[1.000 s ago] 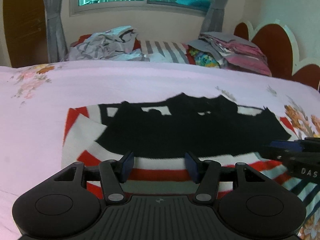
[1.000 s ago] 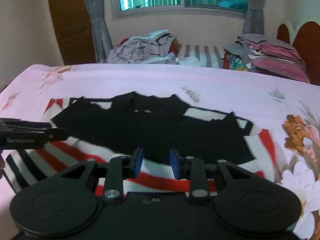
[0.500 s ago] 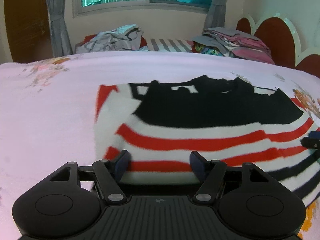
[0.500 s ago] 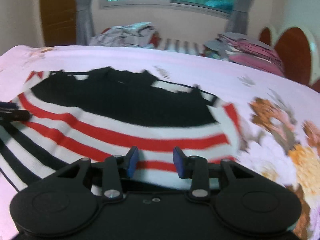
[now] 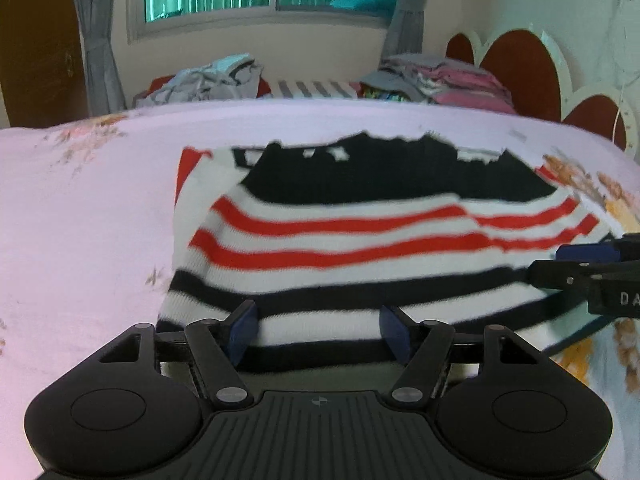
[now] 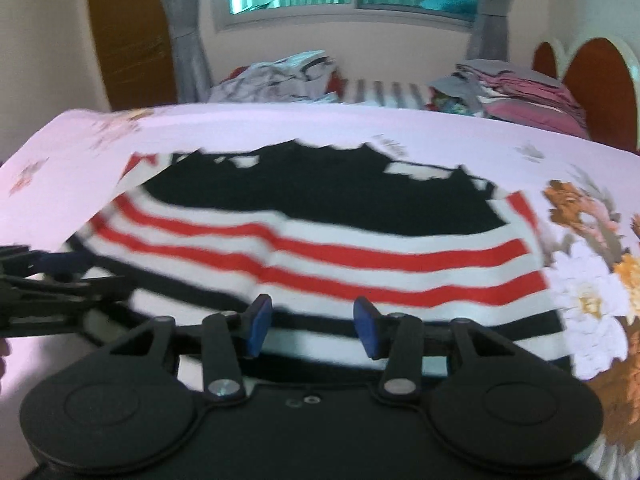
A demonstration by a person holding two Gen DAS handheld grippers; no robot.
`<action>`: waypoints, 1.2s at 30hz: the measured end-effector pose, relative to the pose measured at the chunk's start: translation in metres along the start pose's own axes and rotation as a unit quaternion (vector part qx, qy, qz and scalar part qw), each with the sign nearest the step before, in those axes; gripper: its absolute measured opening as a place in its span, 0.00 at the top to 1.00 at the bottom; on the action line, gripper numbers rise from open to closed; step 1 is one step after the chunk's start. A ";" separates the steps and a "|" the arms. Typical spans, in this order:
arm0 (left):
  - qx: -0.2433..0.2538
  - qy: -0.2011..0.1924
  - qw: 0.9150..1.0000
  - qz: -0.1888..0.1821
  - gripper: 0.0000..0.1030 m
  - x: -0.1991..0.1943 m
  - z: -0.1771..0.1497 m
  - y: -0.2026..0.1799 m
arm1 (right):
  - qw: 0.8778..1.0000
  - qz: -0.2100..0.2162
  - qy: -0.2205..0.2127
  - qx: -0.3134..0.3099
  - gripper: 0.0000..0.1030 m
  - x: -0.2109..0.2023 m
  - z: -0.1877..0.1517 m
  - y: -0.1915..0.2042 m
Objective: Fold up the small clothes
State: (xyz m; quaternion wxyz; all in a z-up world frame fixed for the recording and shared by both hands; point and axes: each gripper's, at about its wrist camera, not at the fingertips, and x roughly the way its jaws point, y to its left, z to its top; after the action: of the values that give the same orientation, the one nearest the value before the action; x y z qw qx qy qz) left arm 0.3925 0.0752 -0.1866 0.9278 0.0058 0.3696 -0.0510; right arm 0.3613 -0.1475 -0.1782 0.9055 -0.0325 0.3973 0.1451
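Note:
A knitted sweater (image 5: 360, 240) lies flat on the pink floral bedsheet (image 5: 80, 208), black at the far end, with red and black stripes on white toward me. My left gripper (image 5: 319, 320) hovers open over the left part of the near black-striped hem; the cloth lies under its fingers and the pads do not press it. Over the right part of the same hem, my right gripper (image 6: 313, 316) has its jaws opening and nothing pinched. Each gripper shows at the edge of the other's view: right gripper (image 5: 588, 268), left gripper (image 6: 48, 276).
A heap of loose clothes (image 5: 212, 80) and a stack of folded clothes (image 5: 448, 80) sit at the far side of the bed. A red scalloped headboard (image 5: 520, 72) stands at the right. Window and grey curtains are behind, a wooden door (image 5: 36, 40) at the left.
Both grippers have drawn back from the black part and red stripes to the near black-striped hem. The jaws of both stand wider apart than before.

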 end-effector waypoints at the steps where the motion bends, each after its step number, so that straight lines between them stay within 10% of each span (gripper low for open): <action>1: 0.002 -0.002 1.000 -0.001 0.35 -0.001 -0.003 0.002 | 1.000 -0.012 0.006 -0.011 0.56 0.003 -0.004 0.003; 7: -0.011 0.006 1.000 -0.005 0.35 -0.009 -0.007 0.012 | 0.999 -0.034 0.022 -0.015 0.57 0.005 -0.022 -0.002; 13: -0.123 0.024 0.991 -0.039 0.34 -0.034 -0.015 0.033 | 1.000 -0.012 0.002 0.028 0.55 -0.013 -0.013 -0.004; 21: -0.275 0.056 0.957 -0.071 0.19 -0.036 -0.049 0.059 | 0.999 0.005 -0.013 0.036 0.55 -0.017 0.000 -0.001; 36: -0.425 -0.045 0.895 -0.125 0.19 0.011 -0.056 0.072 | 0.999 0.001 -0.016 0.047 0.54 0.014 0.020 -0.007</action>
State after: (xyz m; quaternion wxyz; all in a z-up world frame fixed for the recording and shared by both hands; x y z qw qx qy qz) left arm 0.3692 0.1487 -0.2361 0.8435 -0.4376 0.3114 -0.0048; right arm 0.3862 -0.1475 -0.1755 0.9124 0.0123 0.3888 0.1274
